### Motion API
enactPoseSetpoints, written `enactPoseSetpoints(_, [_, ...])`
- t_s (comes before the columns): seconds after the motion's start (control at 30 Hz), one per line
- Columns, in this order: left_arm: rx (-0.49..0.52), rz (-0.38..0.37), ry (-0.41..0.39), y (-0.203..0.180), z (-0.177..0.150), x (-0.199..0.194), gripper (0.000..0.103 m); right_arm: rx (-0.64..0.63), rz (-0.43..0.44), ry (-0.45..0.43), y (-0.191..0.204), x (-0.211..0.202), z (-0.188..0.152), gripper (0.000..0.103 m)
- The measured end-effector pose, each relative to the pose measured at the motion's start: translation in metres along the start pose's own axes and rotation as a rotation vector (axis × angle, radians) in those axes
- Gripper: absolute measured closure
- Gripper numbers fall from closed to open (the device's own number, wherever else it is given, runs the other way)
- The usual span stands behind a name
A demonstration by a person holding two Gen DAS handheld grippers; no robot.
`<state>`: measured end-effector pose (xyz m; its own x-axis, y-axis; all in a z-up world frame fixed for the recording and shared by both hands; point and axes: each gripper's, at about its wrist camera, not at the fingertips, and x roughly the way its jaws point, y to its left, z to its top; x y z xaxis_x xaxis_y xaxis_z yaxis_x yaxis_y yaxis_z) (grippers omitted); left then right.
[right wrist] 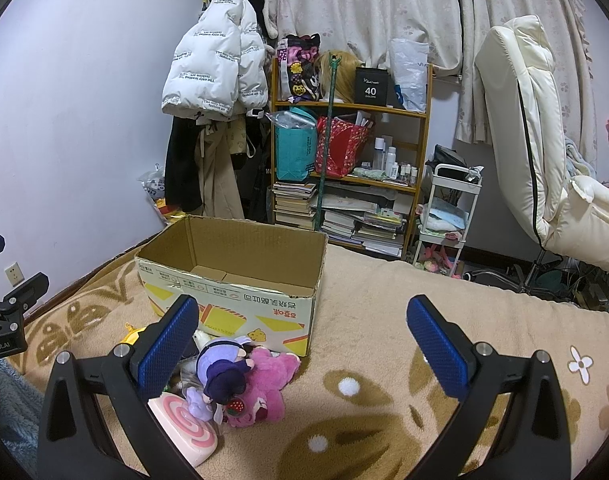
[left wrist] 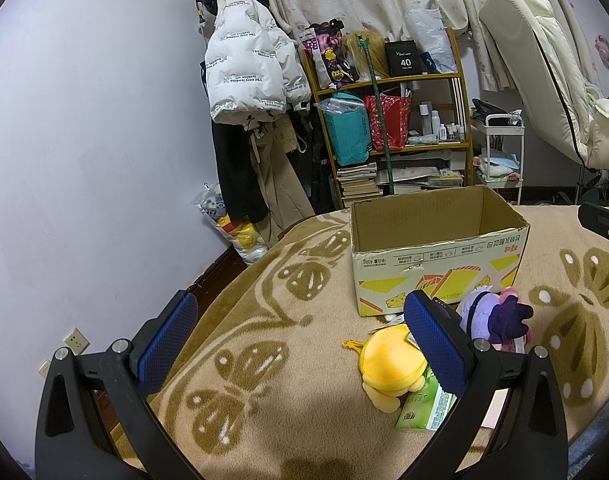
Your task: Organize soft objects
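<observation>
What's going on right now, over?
Left gripper and right gripper open, empty. Plush toys piled before empty cardboard box. Nothing blocking.

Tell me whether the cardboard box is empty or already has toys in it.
Empty, as far as shown: the cardboard box stands open-topped with only bare bottom flaps visible in the right wrist view. The near inside corner is hidden.

Left gripper (left wrist: 300,340) wide open over the blanket (left wrist: 264,360). Yellow plush (left wrist: 388,364) by the right finger, green tissue pack (left wrist: 424,404) underneath, purple doll (left wrist: 492,314) against the cardboard box (left wrist: 436,256).
</observation>
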<state>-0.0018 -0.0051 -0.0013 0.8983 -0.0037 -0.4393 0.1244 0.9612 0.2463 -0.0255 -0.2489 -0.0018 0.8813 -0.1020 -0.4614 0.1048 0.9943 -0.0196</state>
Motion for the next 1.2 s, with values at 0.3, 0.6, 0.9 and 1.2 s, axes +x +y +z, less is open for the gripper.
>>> enactPoseSetpoints(0.3, [0.0,0.0,0.0,0.0001,0.0001,0.0002,0.001,0.0,0.0,0.0,-0.0005,0.0009,-0.0006,0.0])
enactPoseSetpoints(0.6, [0.001,0.001,0.001,0.0001,0.0002,0.0003,0.001,0.0,0.0,0.0,-0.0008,0.0005,-0.0008,0.0])
enactPoseSetpoints(0.9, [0.003,0.002,0.002,-0.0032,-0.0018,0.0007,0.001,0.0,-0.001,0.001,-0.0007,0.0009,-0.0016,0.0])
enactPoseSetpoints(1.2, [0.005,0.0,0.007,-0.0032,-0.0058,0.0016,0.001,0.0,0.0,0.002,-0.0011,0.0016,-0.002,0.0])
